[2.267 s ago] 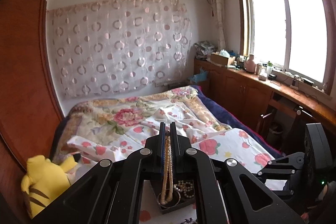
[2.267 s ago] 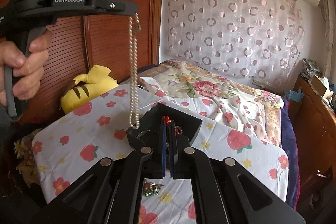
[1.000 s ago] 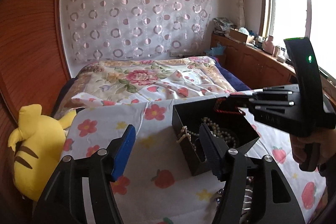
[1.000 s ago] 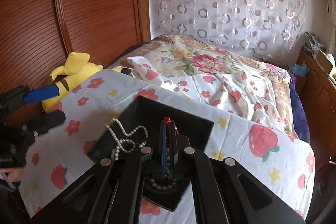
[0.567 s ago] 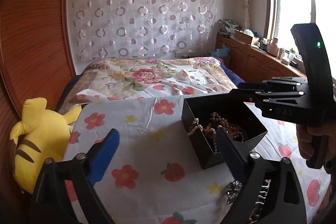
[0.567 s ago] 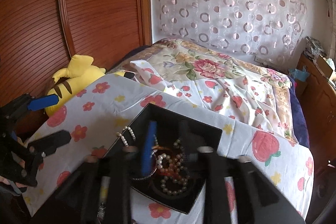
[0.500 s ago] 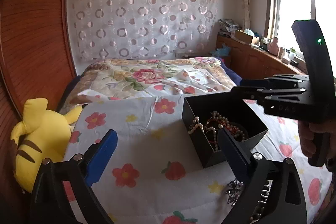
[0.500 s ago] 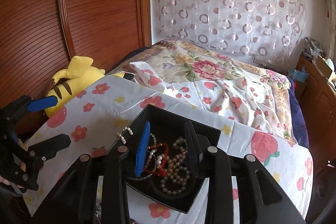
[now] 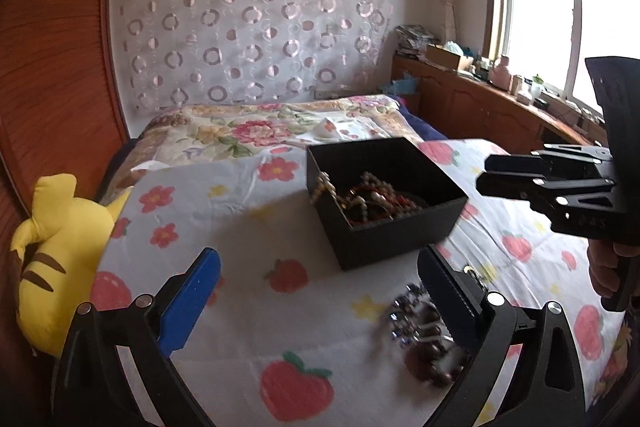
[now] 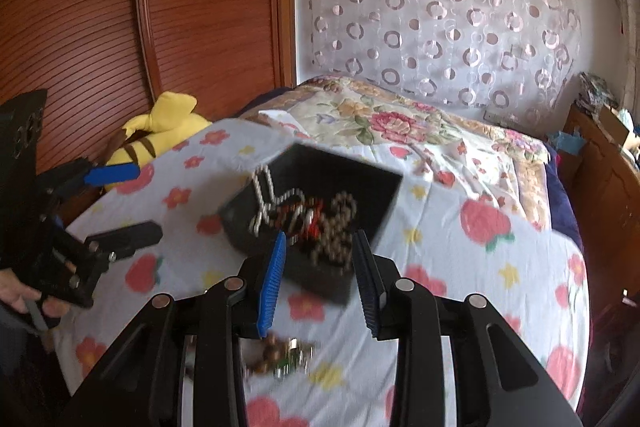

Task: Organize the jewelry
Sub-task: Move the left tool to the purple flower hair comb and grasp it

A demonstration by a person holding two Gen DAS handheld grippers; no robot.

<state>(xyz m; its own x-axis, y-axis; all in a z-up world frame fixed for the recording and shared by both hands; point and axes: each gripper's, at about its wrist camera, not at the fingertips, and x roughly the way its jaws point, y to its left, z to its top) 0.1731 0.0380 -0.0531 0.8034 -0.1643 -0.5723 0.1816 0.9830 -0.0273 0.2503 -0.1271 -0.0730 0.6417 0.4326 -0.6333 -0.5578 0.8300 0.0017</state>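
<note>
Loose dark bead jewelry [image 9: 424, 339] lies at 6 o'clock of the black open box [image 9: 384, 223]; both grippers [image 9: 316, 291] [image 10: 318, 267], open and empty, probably should pick it next.

Black box [image 9: 394, 227], strawberry-print sheet [image 9: 248, 307]

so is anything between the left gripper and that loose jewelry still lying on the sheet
Nothing visible. The left gripper is open and empty, and the loose jewelry pile lies on the bedsheet by its right finger. The black box sits beyond it.
</note>
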